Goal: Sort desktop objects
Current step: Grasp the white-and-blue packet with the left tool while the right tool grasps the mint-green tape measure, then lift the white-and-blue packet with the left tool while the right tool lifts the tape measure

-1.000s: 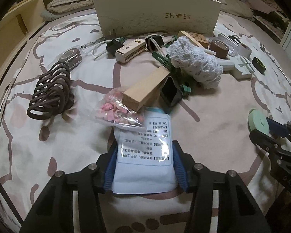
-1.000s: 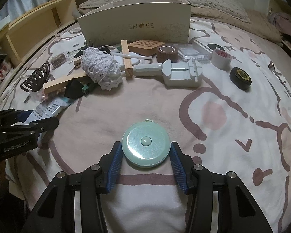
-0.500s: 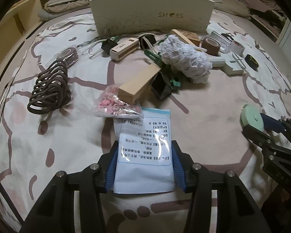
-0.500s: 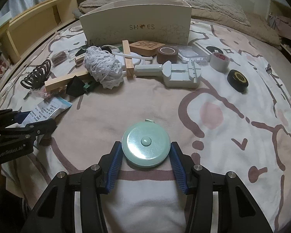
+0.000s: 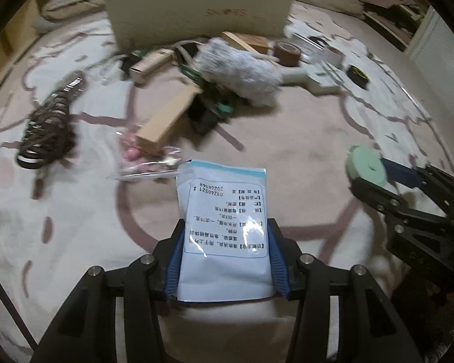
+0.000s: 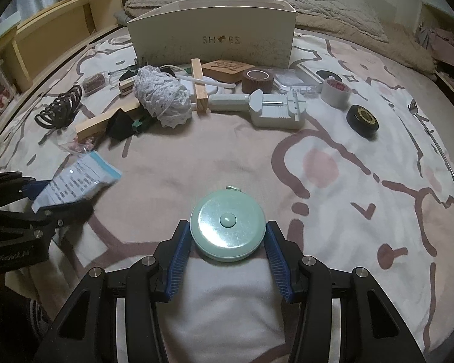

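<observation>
My left gripper [image 5: 225, 233] is shut on a pale blue sachet [image 5: 224, 187] with printed text, its blue pads [image 5: 175, 260] pressing both long edges; the sachet points toward the pile. In the right wrist view, that gripper [image 6: 45, 196] and the sachet [image 6: 78, 178] show at the left edge. My right gripper [image 6: 227, 233] is shut on a round mint-green tape measure [image 6: 227, 225], held flat just above the bedspread. From the left wrist view, the right gripper [image 5: 375, 178] and the tape measure [image 5: 366, 169] sit at the right.
A white box marked SHOES [image 6: 212, 39] stands at the back. Before it lie a lace bundle [image 6: 162, 93], a wooden block [image 6: 106, 119], a dark hair clip [image 6: 60, 107], a bead bag [image 5: 145, 163], a brown tape roll [image 6: 257, 80], a watch tool [image 6: 272, 107] and a black tin [image 6: 363, 119].
My left gripper has pulled the sachet back from the pile, so its far edge no longer lies under the bead bag. The right gripper and tape measure have stayed put.
</observation>
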The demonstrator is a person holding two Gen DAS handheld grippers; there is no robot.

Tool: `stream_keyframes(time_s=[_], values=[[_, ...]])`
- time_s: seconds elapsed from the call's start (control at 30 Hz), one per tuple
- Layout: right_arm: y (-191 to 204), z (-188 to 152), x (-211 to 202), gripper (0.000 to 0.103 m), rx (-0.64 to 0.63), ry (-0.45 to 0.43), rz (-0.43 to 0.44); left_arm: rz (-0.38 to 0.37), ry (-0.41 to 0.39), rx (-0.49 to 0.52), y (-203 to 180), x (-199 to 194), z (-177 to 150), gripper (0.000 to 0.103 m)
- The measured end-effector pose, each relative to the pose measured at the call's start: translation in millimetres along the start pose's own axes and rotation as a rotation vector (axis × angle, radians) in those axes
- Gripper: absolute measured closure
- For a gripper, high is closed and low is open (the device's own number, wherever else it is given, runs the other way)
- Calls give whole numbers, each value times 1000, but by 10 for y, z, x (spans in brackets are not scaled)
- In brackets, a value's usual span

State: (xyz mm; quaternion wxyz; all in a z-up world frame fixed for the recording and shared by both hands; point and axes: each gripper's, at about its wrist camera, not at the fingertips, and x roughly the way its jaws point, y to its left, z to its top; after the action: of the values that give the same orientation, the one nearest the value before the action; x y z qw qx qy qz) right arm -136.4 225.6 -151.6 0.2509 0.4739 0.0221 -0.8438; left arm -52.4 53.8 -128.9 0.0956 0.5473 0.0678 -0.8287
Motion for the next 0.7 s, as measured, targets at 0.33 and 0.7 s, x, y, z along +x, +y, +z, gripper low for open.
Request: stream_keyframes(time_s=[0.33, 0.7], values=[[-41, -40, -31, 53, 28, 14, 30, -73, 18, -88, 74, -39, 26, 33], [-65, -52, -21, 52, 39, 19, 47, 42, 75, 148, -146, -27, -143, 25]])
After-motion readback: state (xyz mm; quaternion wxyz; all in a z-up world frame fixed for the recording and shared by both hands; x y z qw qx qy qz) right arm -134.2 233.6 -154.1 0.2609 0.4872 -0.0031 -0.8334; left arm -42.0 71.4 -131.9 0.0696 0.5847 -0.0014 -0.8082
